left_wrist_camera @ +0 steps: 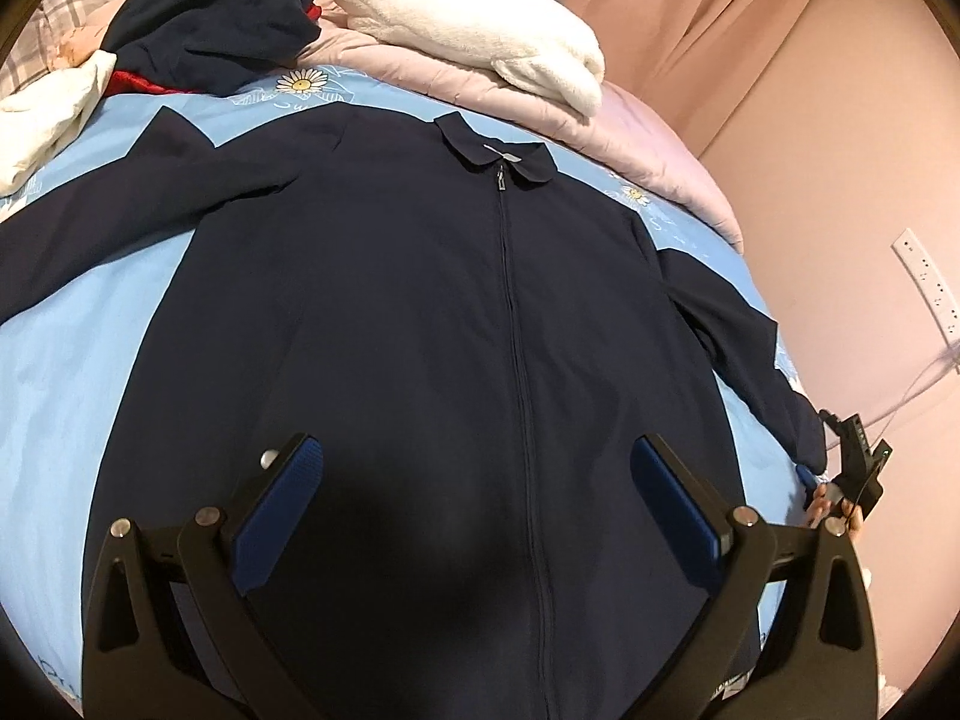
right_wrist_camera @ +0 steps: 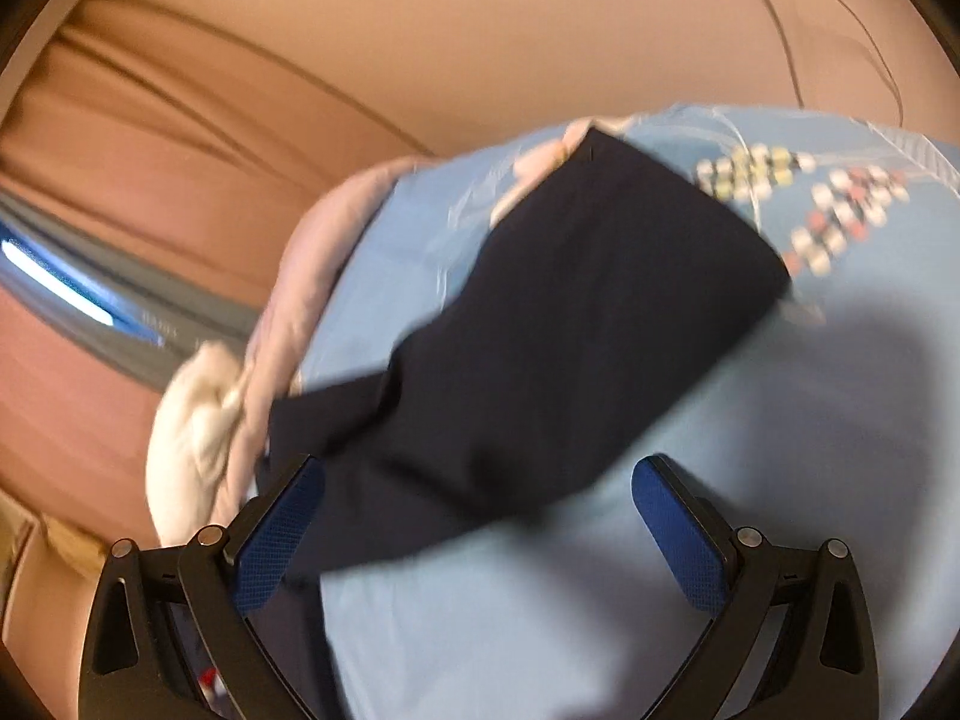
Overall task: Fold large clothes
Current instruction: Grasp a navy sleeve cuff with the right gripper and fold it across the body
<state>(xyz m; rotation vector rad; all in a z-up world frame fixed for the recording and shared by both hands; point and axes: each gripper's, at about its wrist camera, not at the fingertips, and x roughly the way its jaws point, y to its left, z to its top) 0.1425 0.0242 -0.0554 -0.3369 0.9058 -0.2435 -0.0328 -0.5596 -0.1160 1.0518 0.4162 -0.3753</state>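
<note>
Jacket (left_wrist_camera: 420, 312) is lying flat on the bed (left_wrist_camera: 78, 324) beneath the gaping left gripper (left_wrist_camera: 477, 498); right gripper (right_wrist_camera: 477, 507), also gaping, is hovering over its sleeve (right_wrist_camera: 540, 330).

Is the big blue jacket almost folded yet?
Not yet. Done: the navy jacket lies flat on the blue sheet, zipped up, sleeves spread. In hand: nothing; the left tool hangs open over the hem, and the right tool is open above the right sleeve. Left: folding both sleeves in, then the body.
</note>
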